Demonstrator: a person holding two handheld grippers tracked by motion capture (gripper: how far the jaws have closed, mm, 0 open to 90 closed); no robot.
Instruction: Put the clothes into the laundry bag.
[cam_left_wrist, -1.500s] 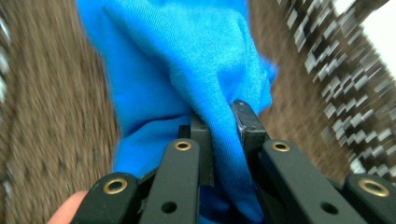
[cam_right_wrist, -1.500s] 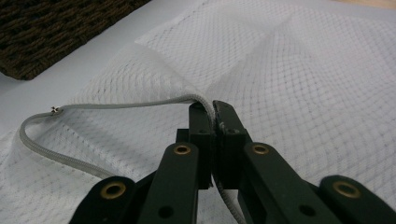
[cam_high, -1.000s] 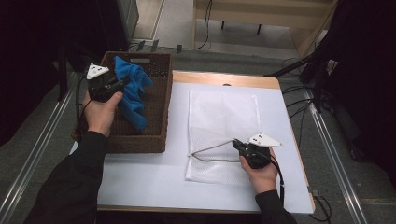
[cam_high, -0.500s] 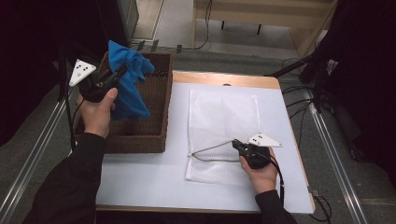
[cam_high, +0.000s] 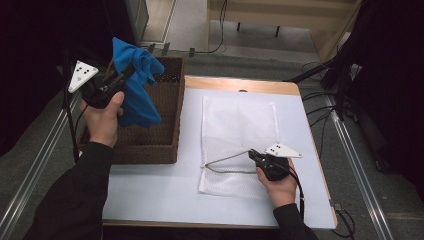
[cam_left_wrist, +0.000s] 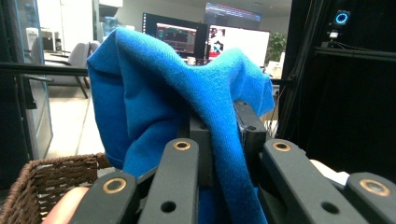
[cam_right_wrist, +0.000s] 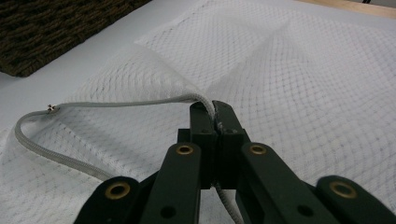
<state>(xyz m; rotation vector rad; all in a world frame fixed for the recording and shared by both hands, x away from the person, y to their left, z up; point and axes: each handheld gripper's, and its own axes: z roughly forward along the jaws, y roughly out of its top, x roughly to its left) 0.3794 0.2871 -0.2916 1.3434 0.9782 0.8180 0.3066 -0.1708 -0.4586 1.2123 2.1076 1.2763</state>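
A blue cloth (cam_high: 135, 85) hangs above the brown wicker basket (cam_high: 150, 150) at the table's left, with my left gripper (cam_high: 125, 74) shut on its upper part. In the left gripper view the blue cloth (cam_left_wrist: 187, 107) drapes over both jaws. A white mesh laundry bag (cam_high: 240, 125) lies flat on the white table. My right gripper (cam_high: 252, 153) is shut on the bag's grey zipper edge (cam_high: 225, 159), holding the mouth lifted open. The right gripper view shows the right gripper (cam_right_wrist: 214, 114) pinching the grey edge (cam_right_wrist: 126, 102) of the mesh bag (cam_right_wrist: 289, 74).
The wicker basket (cam_right_wrist: 56, 32) stands just left of the bag. The white table top (cam_high: 150, 195) has bare room in front of the basket. Metal rails run along the floor on both sides, and cables lie at the right.
My left gripper has lifted the blue cloth up out of the basket and slightly back. The right gripper has stayed in place, still holding the bag's edge.
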